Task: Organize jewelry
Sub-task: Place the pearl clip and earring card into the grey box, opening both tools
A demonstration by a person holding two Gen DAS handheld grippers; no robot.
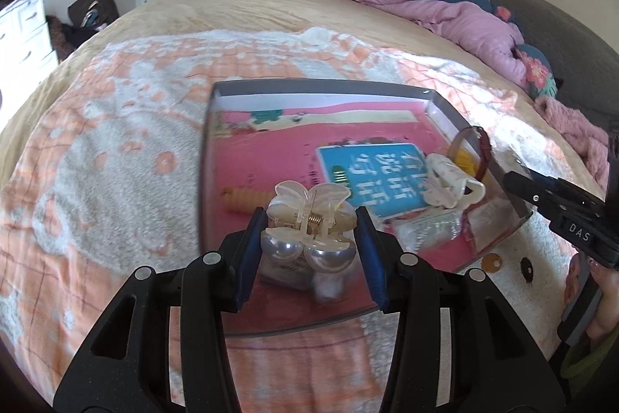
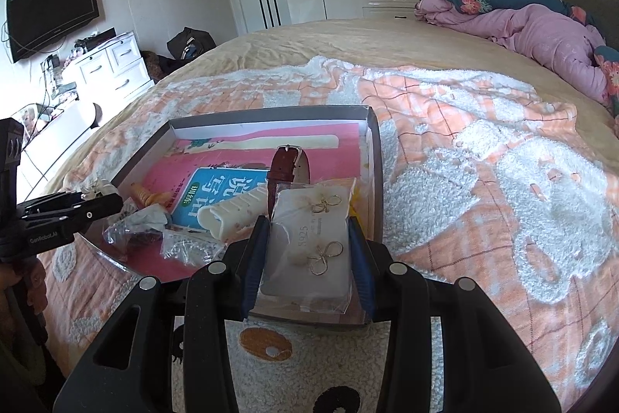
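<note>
My left gripper (image 1: 311, 239) squeezes the pearl hair clip (image 1: 309, 219) and holds it over the near side of the grey tray (image 1: 329, 91) on the blanket. My right gripper (image 2: 307, 250) pinches the bagged earring card (image 2: 309, 239) above the tray's near corner. The plastic bag looks slippery, so I think it could slide out, and the clip could twist and fall onto the fuzzy blanket (image 1: 116, 126).
</note>
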